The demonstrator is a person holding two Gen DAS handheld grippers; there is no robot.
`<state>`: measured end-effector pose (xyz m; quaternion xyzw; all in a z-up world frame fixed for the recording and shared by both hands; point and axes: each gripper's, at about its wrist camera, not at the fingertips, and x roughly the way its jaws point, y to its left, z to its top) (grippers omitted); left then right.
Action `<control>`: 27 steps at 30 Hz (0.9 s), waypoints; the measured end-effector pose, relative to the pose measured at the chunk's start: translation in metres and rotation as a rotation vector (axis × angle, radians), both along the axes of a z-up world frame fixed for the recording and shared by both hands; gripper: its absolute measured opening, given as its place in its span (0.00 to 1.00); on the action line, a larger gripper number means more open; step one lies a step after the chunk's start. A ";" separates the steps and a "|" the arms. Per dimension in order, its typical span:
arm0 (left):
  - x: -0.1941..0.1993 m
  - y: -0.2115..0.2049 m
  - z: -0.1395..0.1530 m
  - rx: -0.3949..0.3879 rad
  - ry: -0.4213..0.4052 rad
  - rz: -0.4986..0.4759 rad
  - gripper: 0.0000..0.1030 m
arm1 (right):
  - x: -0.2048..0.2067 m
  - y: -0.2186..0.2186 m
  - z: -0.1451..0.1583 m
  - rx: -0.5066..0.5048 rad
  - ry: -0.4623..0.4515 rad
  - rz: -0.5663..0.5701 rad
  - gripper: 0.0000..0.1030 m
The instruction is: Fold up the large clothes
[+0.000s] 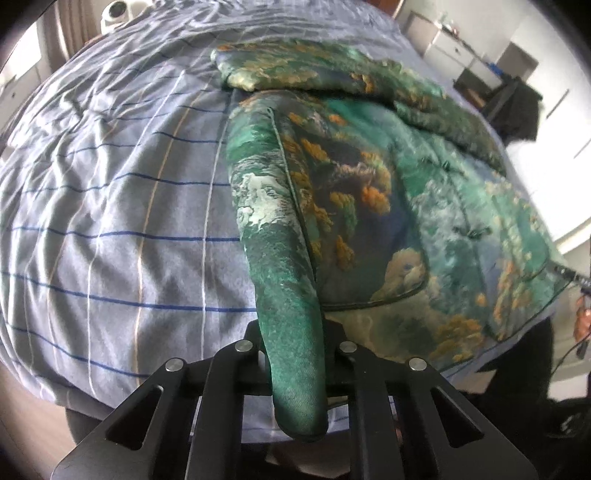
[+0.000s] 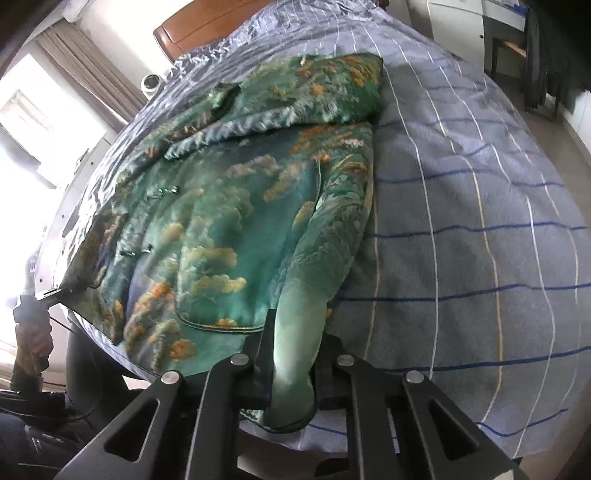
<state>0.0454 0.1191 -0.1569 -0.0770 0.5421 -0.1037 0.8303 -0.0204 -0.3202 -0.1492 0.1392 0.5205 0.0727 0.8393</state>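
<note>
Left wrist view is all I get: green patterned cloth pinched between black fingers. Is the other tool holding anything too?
Observer: Yes. The right gripper is shut on the jacket at its other bottom corner.
Operator: What's at the far end of the bed?
Observer: A wooden headboard.
Operator: Anything beside that?
Observer: A brown curtain hangs to its left in the right wrist view.
</note>
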 end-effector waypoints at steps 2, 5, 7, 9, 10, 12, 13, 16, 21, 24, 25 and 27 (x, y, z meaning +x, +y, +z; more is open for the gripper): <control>-0.001 0.003 0.002 -0.021 -0.002 0.007 0.11 | -0.001 0.000 0.006 -0.003 -0.009 0.004 0.14; -0.003 0.005 0.002 -0.030 -0.004 0.015 0.11 | -0.001 0.002 0.012 -0.010 -0.016 0.009 0.14; -0.005 0.004 0.004 -0.026 -0.008 0.016 0.11 | -0.001 0.003 0.013 -0.014 -0.016 0.009 0.14; -0.008 0.002 0.006 -0.022 -0.014 0.014 0.11 | -0.002 0.005 0.013 -0.017 -0.016 0.008 0.14; -0.009 0.003 0.008 -0.023 -0.015 0.013 0.11 | -0.002 0.004 0.013 -0.017 -0.017 0.007 0.14; -0.010 0.002 0.008 -0.023 -0.016 0.013 0.11 | -0.004 0.002 0.012 -0.013 -0.017 0.004 0.14; -0.011 0.002 0.008 -0.023 -0.015 0.012 0.11 | -0.004 0.002 0.012 -0.011 -0.017 0.003 0.14; -0.014 0.002 0.009 -0.018 -0.012 0.005 0.11 | -0.004 0.002 0.011 -0.008 -0.013 0.001 0.14; -0.014 0.004 0.008 -0.022 0.001 0.004 0.11 | -0.001 0.000 0.011 0.000 -0.004 0.008 0.14; -0.016 0.006 0.008 -0.024 0.009 0.002 0.11 | 0.002 -0.001 0.010 0.000 0.003 0.011 0.14; -0.017 0.006 0.008 -0.024 0.013 -0.001 0.11 | 0.003 -0.001 0.010 0.000 0.005 0.012 0.14; -0.018 0.006 0.007 -0.022 0.020 -0.007 0.11 | 0.004 -0.002 0.011 -0.001 0.008 0.017 0.14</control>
